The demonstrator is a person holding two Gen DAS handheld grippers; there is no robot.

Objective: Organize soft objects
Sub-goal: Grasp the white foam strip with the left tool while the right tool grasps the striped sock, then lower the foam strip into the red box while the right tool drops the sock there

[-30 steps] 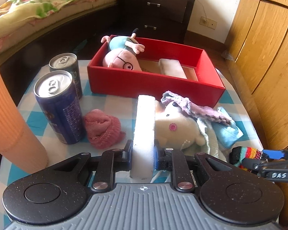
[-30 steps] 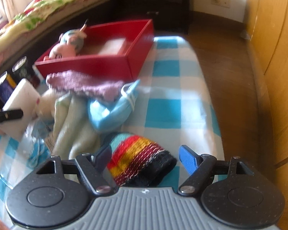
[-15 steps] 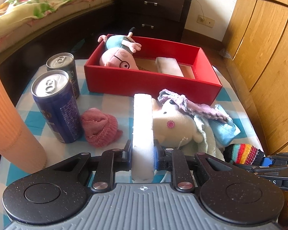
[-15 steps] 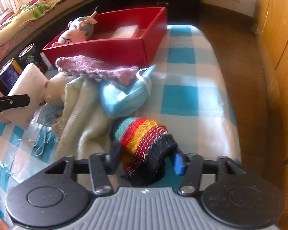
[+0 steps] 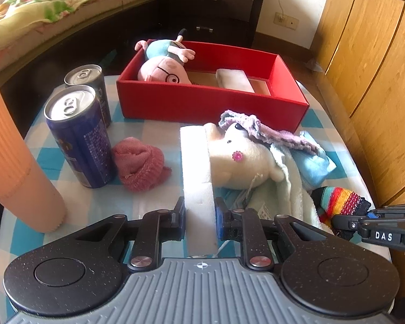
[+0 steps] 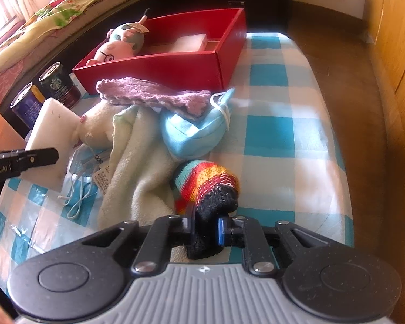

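Observation:
My left gripper (image 5: pixel 199 213) is shut on a white foam block (image 5: pixel 197 167), which stands on edge over the checked table (image 6: pixel 278 135). A striped knitted sock (image 6: pixel 205 186) lies at the table's near right, and my right gripper (image 6: pixel 204 226) is shut on its black cuff. Behind them is a heap: a cream plush toy (image 5: pixel 240 159), a purple knitted cloth (image 6: pixel 154 94), a pale towel (image 6: pixel 137 167) and a blue pouch (image 6: pixel 194 132). The red box (image 5: pixel 210 102) at the back holds a pink pig plush (image 5: pixel 162 67) and a white block (image 5: pixel 233 79).
Two drink cans (image 5: pixel 78 132) and a tall orange cup (image 5: pixel 13 162) stand at the left, with a pink knitted ball (image 5: pixel 140 164) beside them. A face mask (image 6: pixel 81 189) lies under the towel's edge. Wooden wardrobe doors (image 5: pixel 378 54) run along the right, a bed (image 5: pixel 40 5) at the back left.
My right gripper's jaws have closed from wide open onto the striped sock's black cuff. The left gripper keeps its grip on the foam block, hardly moved.

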